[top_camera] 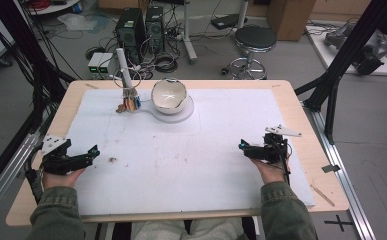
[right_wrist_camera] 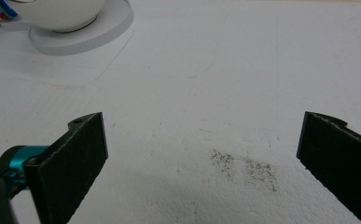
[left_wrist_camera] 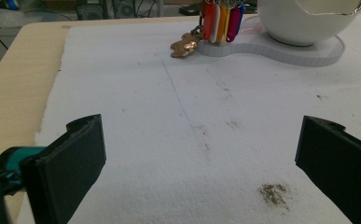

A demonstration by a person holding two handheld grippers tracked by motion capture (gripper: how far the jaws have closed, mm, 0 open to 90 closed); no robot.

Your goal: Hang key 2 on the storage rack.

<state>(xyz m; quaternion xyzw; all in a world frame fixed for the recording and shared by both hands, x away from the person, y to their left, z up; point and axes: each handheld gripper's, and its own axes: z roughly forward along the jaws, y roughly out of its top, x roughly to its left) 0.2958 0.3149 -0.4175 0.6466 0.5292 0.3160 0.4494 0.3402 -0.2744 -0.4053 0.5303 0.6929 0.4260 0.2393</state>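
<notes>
With both my left tool [top_camera: 95, 150] and right tool [top_camera: 242, 146] gaping wide and empty, I'd steer the left one straight ahead toward the bunch of key tags [left_wrist_camera: 221, 21] beside the bowl [top_camera: 169, 95], approaching low and square before closing.

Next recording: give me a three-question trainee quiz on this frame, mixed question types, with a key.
1. True or false: the left gripper is shut on the key tags.
2. The white bowl stands on: A) the bare wood of the table, B) a flat white base, C) the stool.
3. Fill in: both grippers rest near the ____ edge of the white mat, far from the bowl.

Key
1. False: its jaws stand wide apart over the mat, holding nothing; the tags hang at the far side.
2. B, the flat white base.
3. Near. The right gripper is open too.
</notes>
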